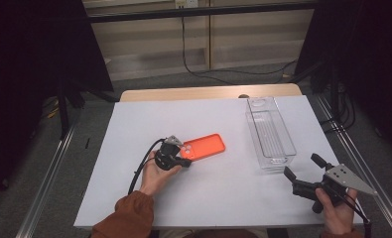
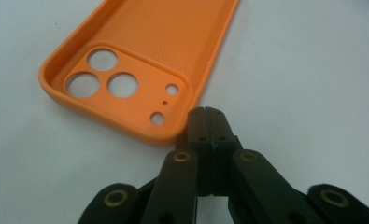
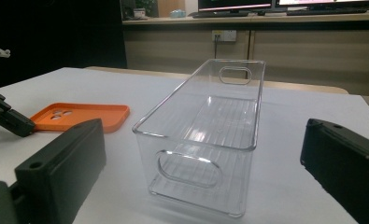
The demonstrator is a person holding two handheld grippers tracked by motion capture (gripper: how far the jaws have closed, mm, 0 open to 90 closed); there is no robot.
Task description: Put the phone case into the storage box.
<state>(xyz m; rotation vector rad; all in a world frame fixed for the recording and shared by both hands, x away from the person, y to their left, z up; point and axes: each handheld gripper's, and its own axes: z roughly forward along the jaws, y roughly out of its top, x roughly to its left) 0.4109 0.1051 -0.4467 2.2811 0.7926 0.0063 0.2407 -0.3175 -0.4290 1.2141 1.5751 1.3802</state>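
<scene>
An orange phone case [image 1: 204, 146] lies inside-up on the white table cover [image 1: 134, 124], near the middle. Its camera cut-outs [image 2: 108, 79] face my left gripper [image 1: 185, 162]. In the left gripper view my left gripper [image 2: 205, 114] is shut, jaws pressed together with nothing between them, its tips right beside the case's corner [image 2: 173, 135]. A clear plastic bin [image 1: 270, 133] stands to the right, long side running away from me. My right gripper [image 1: 302, 166] is held near the front right, open, pointing at the bin's near end [image 3: 191, 172]. Its jaws stand wide apart and hold nothing.
The left gripper's cable [image 1: 140, 171] trails back over the table. The wooden table edge [image 1: 208, 92] shows beyond the white cover. Black stands and cables [image 1: 332, 94] sit on the floor at the right, and a metal rail [image 1: 49, 173] runs along the left.
</scene>
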